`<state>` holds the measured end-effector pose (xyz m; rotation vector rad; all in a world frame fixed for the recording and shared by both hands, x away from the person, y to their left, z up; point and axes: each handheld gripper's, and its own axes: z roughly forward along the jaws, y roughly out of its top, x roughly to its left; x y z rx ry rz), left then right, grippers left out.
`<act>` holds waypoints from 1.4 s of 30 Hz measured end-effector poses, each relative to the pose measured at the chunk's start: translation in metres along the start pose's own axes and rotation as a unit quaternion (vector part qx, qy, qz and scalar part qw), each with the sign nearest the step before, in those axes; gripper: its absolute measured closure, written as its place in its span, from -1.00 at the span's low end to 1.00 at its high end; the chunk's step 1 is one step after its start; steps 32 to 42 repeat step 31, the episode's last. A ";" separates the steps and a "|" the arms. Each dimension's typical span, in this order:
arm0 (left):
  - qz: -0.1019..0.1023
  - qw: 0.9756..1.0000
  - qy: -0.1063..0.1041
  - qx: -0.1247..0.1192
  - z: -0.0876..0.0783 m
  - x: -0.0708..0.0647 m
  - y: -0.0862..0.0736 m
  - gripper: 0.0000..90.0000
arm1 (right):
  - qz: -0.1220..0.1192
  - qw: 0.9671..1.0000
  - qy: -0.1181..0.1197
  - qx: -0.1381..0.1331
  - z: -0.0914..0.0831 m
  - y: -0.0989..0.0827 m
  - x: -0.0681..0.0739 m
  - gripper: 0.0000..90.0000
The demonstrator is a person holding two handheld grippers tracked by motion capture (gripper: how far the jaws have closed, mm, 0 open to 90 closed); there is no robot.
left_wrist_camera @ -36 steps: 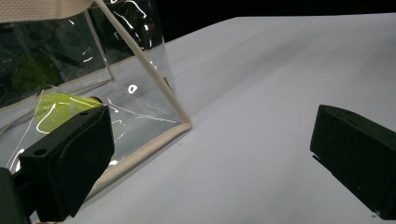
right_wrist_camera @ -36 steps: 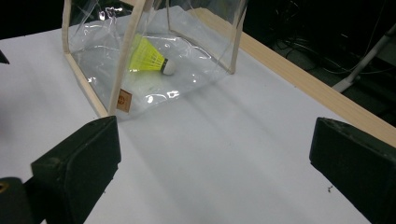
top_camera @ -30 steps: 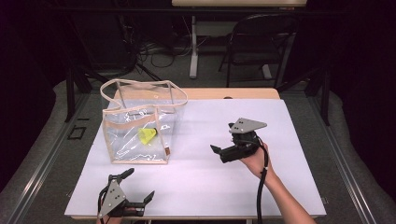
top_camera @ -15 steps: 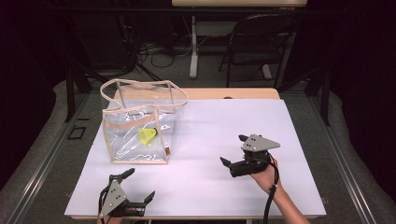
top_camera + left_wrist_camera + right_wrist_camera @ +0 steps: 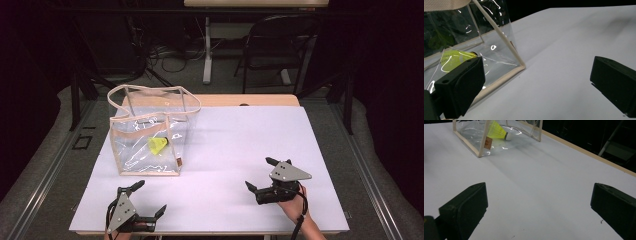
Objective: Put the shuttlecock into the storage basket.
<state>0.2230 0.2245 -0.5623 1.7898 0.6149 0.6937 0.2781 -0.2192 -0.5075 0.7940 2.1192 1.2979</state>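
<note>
**Both grippers open and empty on the surface; shuttlecock inside the clear bag**

The left gripper [image 5: 149, 199] sits at the near left edge of the white surface [image 5: 235, 145], jaws spread wide with nothing between them; the left gripper view places the near corner of the bag just ahead of the jaws, apart from them. The clear bag [image 5: 148, 134], trimmed in beige with its handles raised, stands upright on the left half of the surface; a yellow shuttlecock [image 5: 158, 145] lies inside it on the bag's floor, its white cork tip [image 5: 509, 136] visible in the right gripper view. The right gripper [image 5: 259, 175], held in the person's hand [image 5: 295, 205], rests at the near right, well apart from the bag; its jaws are likewise spread and hold nothing.
</note>
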 end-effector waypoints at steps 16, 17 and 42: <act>-0.001 1.000 0.000 -0.001 0.000 0.000 0.000 -1.00 | -0.012 0.999 -0.014 -0.046 -0.017 -0.044 0.013 -1.00; 0.000 1.000 0.000 -0.001 0.000 0.000 0.000 -1.00 | -0.009 0.999 -0.016 -0.050 -0.017 -0.046 0.013 -1.00; 0.003 1.000 -0.002 -0.001 0.000 0.000 0.000 -1.00 | 0.005 0.998 -0.026 -0.060 -0.020 -0.054 0.017 -1.00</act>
